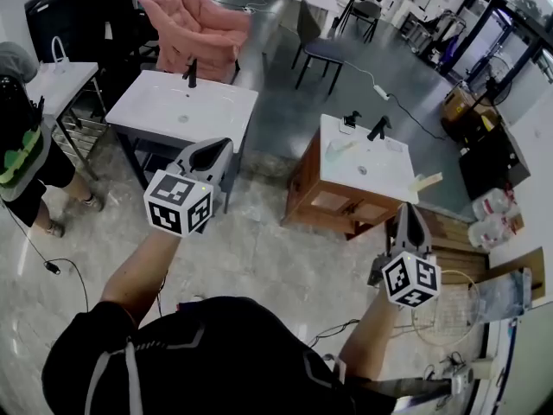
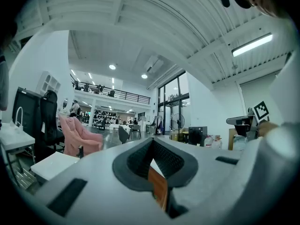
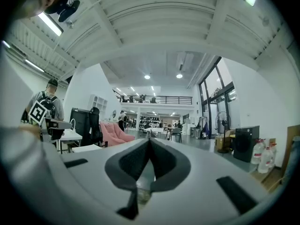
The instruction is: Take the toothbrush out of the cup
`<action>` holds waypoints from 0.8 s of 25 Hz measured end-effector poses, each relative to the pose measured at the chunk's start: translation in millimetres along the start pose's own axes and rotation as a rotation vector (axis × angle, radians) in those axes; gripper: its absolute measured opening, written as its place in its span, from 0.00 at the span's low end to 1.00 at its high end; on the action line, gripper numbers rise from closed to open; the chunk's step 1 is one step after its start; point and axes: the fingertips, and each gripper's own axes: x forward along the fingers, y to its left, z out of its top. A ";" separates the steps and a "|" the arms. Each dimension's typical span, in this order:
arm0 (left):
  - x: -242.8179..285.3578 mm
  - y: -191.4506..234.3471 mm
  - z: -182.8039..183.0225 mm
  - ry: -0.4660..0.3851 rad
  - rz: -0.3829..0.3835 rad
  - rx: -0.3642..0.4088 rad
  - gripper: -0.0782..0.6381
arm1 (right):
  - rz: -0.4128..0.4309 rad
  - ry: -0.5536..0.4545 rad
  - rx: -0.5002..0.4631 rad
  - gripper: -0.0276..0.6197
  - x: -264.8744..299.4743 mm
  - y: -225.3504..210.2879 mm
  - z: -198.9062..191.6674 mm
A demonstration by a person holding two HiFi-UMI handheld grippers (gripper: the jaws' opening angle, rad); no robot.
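Observation:
A wooden vanity with a white basin top [image 1: 393, 178] stands ahead to the right. At its back edge a small dark cup-like thing [image 1: 350, 120] sits beside a black tap [image 1: 378, 128]; it is too small to make out a toothbrush. My left gripper [image 1: 207, 152] is held level in mid air, well short of the vanity, shut with nothing in it. My right gripper [image 1: 408, 216] hovers near the vanity's front right corner, also shut and empty. In the left gripper view [image 2: 152, 146] and the right gripper view [image 3: 149, 143] the jaws meet with only the hall beyond.
A second white washbasin stand [image 1: 216, 102] is ahead to the left, with a pink armchair [image 1: 194, 24] behind it. A person [image 1: 19, 150] stands at the far left by a white table [image 1: 73, 74]. Water bottles [image 1: 491, 214] and cables [image 1: 454, 305] lie at the right.

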 end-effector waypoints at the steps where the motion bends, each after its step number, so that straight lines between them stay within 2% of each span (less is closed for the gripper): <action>1: -0.7 -1.5 -0.1 0.000 0.002 0.002 0.11 | 0.001 -0.002 0.004 0.05 -0.8 -1.0 0.3; 6: -0.4 -9.5 -4.3 0.006 0.006 0.030 0.11 | 0.014 -0.039 0.037 0.05 -7.8 -2.8 3.2; 15: 15.1 -35.3 -8.0 0.007 0.001 0.068 0.12 | 0.027 -0.035 0.024 0.05 -18.6 -20.2 1.0; 18: 25.0 -52.1 -10.7 0.015 -0.027 0.092 0.11 | 0.028 -0.040 0.016 0.05 -24.3 -30.7 -0.3; 20: 32.6 -70.7 -9.9 0.012 -0.072 0.101 0.12 | 0.020 -0.041 0.026 0.05 -28.5 -42.6 -1.1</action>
